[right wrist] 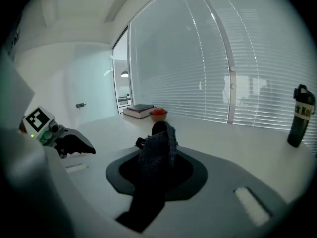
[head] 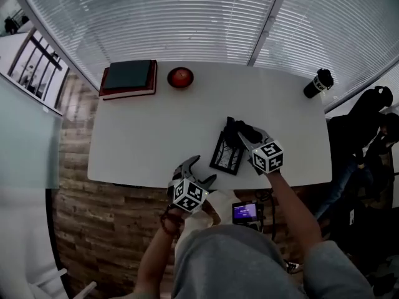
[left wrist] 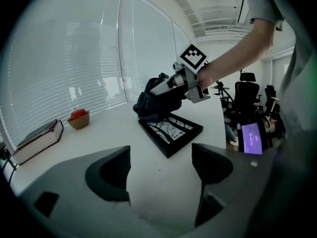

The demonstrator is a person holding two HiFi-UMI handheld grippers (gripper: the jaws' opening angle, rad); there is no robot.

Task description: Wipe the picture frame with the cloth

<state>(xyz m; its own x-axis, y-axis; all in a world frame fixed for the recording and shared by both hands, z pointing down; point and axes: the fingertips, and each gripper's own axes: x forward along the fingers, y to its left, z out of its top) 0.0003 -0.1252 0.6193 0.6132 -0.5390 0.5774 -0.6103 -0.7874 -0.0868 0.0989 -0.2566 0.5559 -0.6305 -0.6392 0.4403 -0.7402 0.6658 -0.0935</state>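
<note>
Cloth [head: 240, 131], clenched in the right gripper [head: 244, 139], hangs at the far end of the frame [head: 224, 157], which lies flat near the table's [head: 143, 136] front edge. Left gripper [head: 202, 170], jaws wide and empty, should pin the near corner so wiping stays flat.

On your white table [head: 137, 142] a thick book [head: 129, 78] lies at the far left corner, with a small bowl [head: 180, 78] holding something red just beside it. A dark bottle [head: 318, 83] stands far right. Below the near edge you have a lit purple screen [head: 244, 212].
</note>
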